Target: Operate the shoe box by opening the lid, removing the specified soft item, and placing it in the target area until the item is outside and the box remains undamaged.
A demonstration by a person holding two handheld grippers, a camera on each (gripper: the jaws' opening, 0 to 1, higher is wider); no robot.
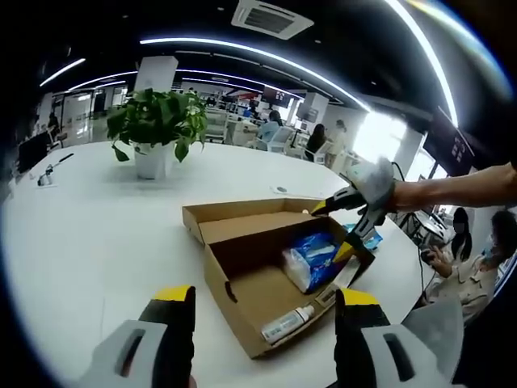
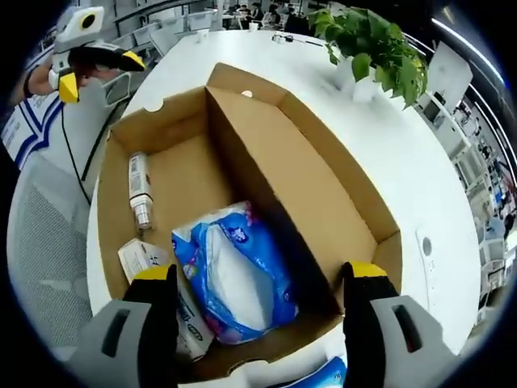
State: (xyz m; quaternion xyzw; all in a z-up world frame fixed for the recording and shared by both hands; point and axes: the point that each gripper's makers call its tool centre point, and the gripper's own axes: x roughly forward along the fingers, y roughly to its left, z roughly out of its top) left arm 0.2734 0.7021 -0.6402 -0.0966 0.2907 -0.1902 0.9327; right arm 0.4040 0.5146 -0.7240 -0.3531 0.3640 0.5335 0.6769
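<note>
The left gripper (image 1: 265, 323) hangs back from the shoe box (image 1: 242, 291), level over the white table (image 1: 97, 234), jaws spread with nothing between them. The right gripper (image 2: 262, 295) leans over the box's far side, tilted down into it, jaws also spread; in the left gripper view it shows at the end of a bare forearm (image 1: 460, 190). The box sits open, lid (image 2: 315, 170) folded back flat. Inside, a blue-and-white soft pack (image 2: 238, 275) lies between the right jaws, just below their tips. A small bottle (image 2: 140, 190) lies beside it against the box wall. Beyond stands a potted plant (image 1: 157, 129).
</note>
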